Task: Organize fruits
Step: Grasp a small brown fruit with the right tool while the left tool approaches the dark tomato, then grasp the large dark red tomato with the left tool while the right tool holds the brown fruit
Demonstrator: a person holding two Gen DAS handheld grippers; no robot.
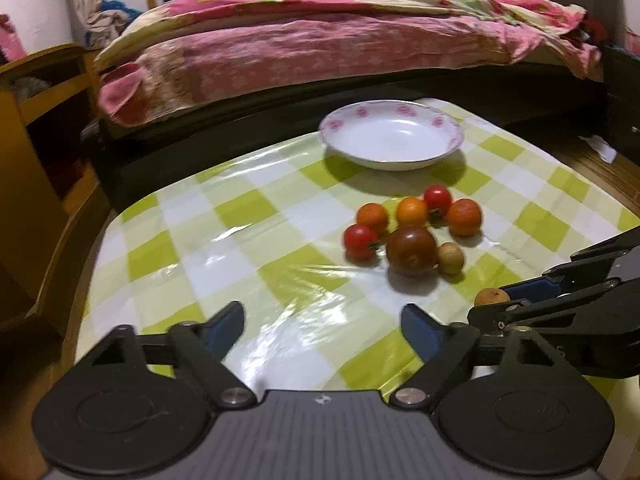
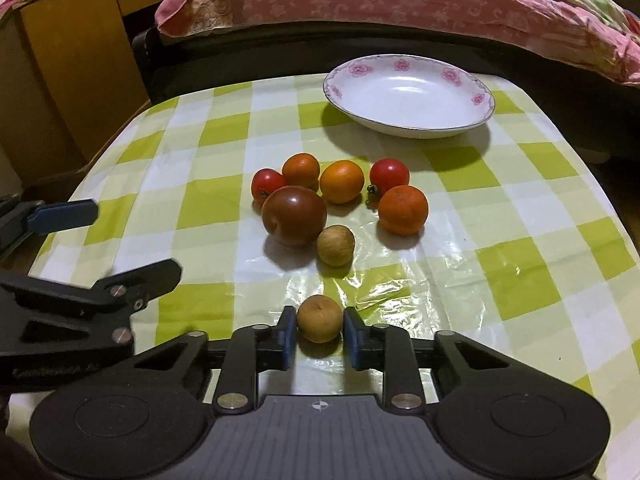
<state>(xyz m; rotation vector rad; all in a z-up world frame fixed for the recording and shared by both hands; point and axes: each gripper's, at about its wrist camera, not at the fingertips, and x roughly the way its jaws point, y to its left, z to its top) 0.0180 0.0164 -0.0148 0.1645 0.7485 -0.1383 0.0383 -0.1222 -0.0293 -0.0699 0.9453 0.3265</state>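
From the left wrist, the left tongs (image 1: 322, 326) are wide open with nothing in them, over the near part of the checked worktop (image 1: 192, 240). The fruit pile (image 1: 412, 228) lies farther off and to the right, near the empty plate (image 1: 392, 136). From the right wrist, the right tongs (image 2: 319, 338) sit narrow around a small, round brown fruit (image 2: 319, 323), right between the pads. I cannot tell if they squeeze it yet. The right tongs are nearer.

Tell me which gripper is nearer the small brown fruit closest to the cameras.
Right. The right gripper brackets the brown fruit between its fingers; the left gripper hovers open off to its left, over bare tablecloth.
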